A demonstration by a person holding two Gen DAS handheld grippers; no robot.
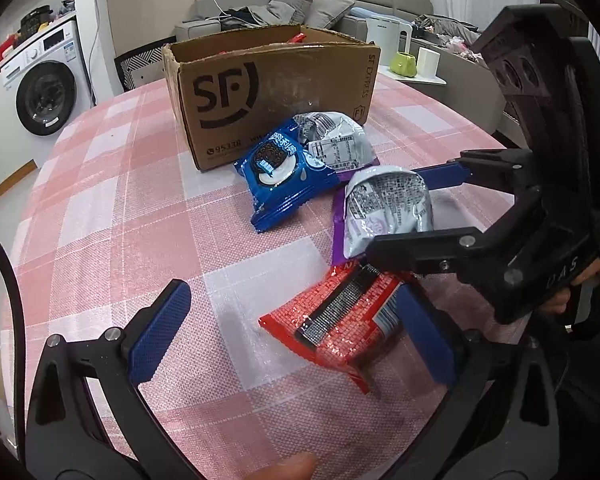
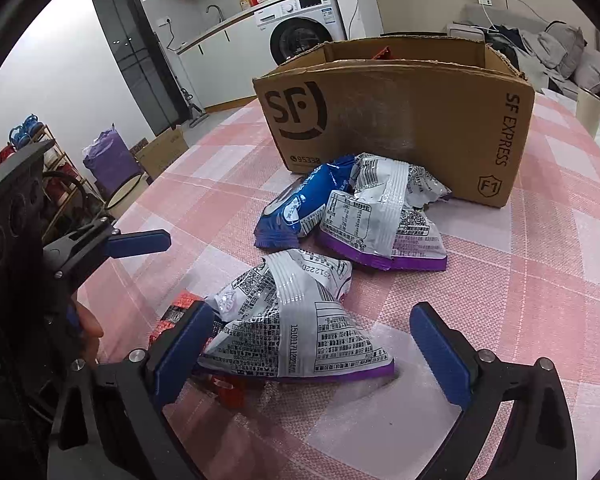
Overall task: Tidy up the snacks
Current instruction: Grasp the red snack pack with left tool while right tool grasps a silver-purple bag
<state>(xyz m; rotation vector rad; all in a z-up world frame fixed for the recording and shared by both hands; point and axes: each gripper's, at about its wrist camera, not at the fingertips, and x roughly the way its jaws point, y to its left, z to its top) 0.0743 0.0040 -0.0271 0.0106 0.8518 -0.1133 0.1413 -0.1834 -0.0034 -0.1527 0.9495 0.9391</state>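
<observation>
1. One cardboard box (image 1: pixel 268 92) (image 2: pixel 400 120), open at the top, standing on the table.
2. Two silver-and-purple snack packets: one (image 1: pixel 388 212) (image 2: pixel 296 320) nearer, one (image 1: pixel 336 144) (image 2: pixel 380 220) by the box.
3. One blue cookie packet (image 1: pixel 276 176) (image 2: pixel 296 208).
4. One red snack packet (image 1: pixel 340 316) (image 2: pixel 180 308) on the cloth, partly hidden in the right wrist view.
5. One more red wrapper (image 1: pixel 298 37) (image 2: pixel 382 53) peeking over the box rim; contents below it out of sight.
6. Two grippers: left gripper (image 1: pixel 292 332), right gripper (image 2: pixel 312 356), each with two blue-padded fingers spread apart.
7. One pink checked tablecloth (image 1: pixel 120 200) (image 2: pixel 540 280).
</observation>
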